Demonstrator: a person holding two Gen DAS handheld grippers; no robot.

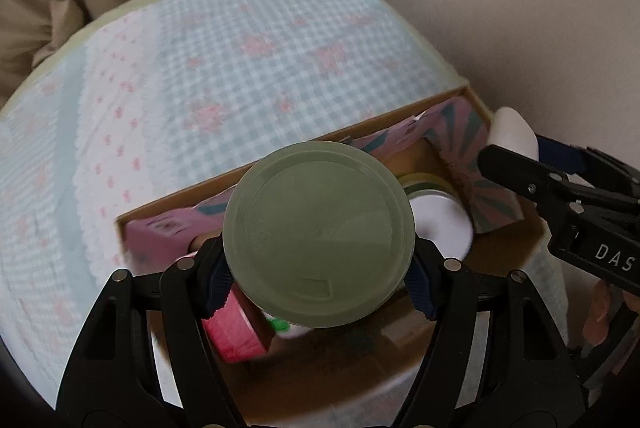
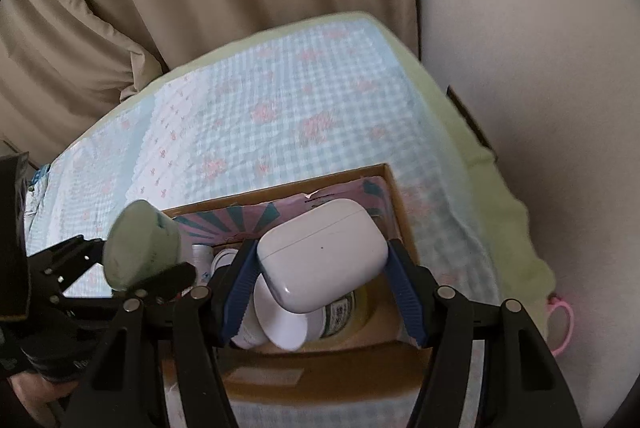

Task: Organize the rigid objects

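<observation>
Both wrist views look closely down onto one cardboard box (image 1: 288, 183).

Soft, dim indoor light, slight motion blur throughout, and strong fisheye bending with dark vignetted corners.

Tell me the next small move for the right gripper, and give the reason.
Probably lower the right gripper a little and open it. It already holds the white earbud case directly over the cardboard box, above the jars inside, so a short drop should land it in the box.

You've got beige curtains (image 2: 120, 7) behind the checked floral bedspread (image 2: 280, 107), pink ring (image 2: 562, 324) off its right edge.
</observation>
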